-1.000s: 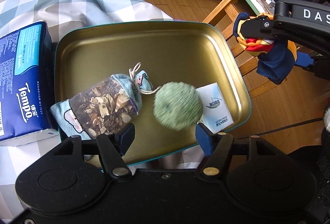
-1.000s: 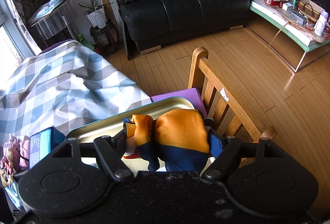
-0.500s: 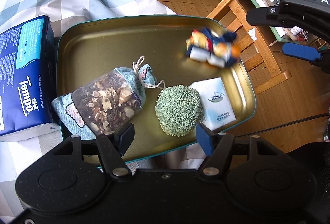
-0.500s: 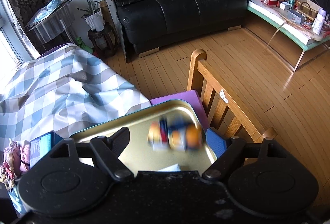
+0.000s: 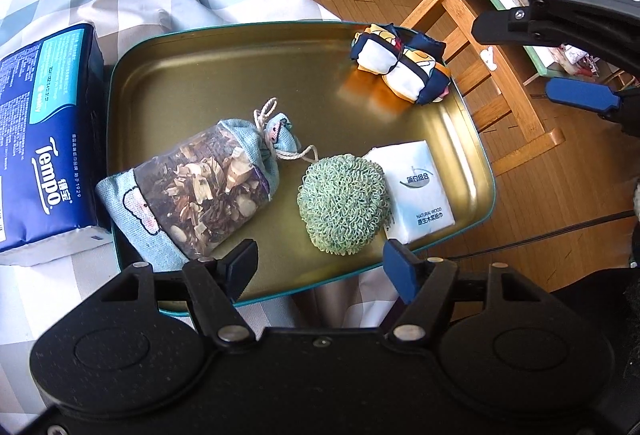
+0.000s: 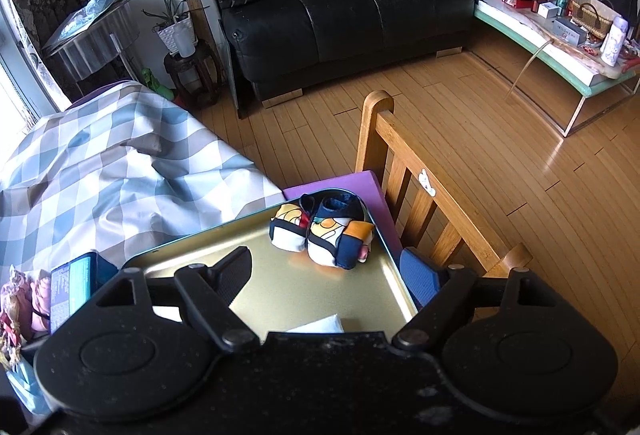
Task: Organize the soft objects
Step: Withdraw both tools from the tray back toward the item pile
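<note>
A gold tray point(image 5: 208, 83) with a teal rim lies on a checked cloth. In it are a sachet of dried chips point(image 5: 200, 191), a green loopy ball point(image 5: 344, 199) and a white tissue pack point(image 5: 420, 191). A folded navy, orange and white cloth bundle point(image 5: 400, 71) rests in the far right corner. My left gripper point(image 5: 320, 265) is open over the tray's near edge, with the ball just beyond its fingertips. My right gripper point(image 6: 328, 269) is open and holds nothing. It hangs above the tray point(image 6: 280, 295), short of the bundle point(image 6: 324, 231).
A blue Tempo tissue pack point(image 5: 40, 139) lies left of the tray. A wooden chair point(image 6: 420, 175) stands against the tray's right side, over bare wood floor. A purple board point(image 6: 340, 187) sticks out under the tray. A black sofa point(image 6: 340, 15) and a low table point(image 6: 560, 47) stand further off.
The right gripper opened and the cloth bundle dropped from it into the tray's far right corner. The green ball, blurred in motion a second ago, now lies still.
</note>
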The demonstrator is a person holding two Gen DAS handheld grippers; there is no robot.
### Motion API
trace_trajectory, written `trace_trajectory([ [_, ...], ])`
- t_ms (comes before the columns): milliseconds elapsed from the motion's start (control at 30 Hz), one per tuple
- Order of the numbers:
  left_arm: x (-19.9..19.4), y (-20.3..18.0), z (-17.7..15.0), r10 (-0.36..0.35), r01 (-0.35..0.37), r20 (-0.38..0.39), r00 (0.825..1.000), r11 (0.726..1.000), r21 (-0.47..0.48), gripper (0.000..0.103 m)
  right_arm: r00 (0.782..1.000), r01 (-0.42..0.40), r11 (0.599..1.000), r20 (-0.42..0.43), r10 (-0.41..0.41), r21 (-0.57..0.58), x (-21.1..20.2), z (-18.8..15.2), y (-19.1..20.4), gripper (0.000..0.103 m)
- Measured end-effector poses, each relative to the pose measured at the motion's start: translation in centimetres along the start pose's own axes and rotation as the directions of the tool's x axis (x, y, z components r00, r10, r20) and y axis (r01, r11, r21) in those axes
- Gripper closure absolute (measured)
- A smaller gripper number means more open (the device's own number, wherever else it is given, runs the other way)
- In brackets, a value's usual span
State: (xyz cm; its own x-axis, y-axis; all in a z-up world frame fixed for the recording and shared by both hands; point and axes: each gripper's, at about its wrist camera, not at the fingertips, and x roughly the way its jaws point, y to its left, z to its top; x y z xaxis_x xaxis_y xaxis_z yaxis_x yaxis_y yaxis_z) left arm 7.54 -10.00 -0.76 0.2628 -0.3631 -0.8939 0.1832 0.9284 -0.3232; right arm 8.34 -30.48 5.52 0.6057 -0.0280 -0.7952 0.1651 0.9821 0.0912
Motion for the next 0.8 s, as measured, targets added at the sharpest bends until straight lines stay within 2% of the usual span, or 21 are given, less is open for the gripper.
trace_trajectory([
  [433, -2.6, 0.5, -0.8, 0.01, -0.01, 0.034, 0.999, 1.0, 0.006, 0.039, 0.999, 0.035, 0.997, 0.016, -0.034, -0.062, 0.1, -0.4, 1.5, 0.021],
  [600, -4.8, 2.2, -1.4, 0.026, -0.025, 0.06, 0.998, 1.0, -0.009, 0.039, 0.998, 0.054, 0.993, 0.036, -0.05, -0.105, 0.0, -0.7, 2.8, 0.021],
  [800, -7.6, 5.9, -2.6, 0.087, -0.086, 0.077, 0.993, 0.996, -0.021, 0.038, 0.996, 0.066, 0.982, 0.071, -0.055, -0.174, -0.2, -1.2, 5.2, 0.021],
])
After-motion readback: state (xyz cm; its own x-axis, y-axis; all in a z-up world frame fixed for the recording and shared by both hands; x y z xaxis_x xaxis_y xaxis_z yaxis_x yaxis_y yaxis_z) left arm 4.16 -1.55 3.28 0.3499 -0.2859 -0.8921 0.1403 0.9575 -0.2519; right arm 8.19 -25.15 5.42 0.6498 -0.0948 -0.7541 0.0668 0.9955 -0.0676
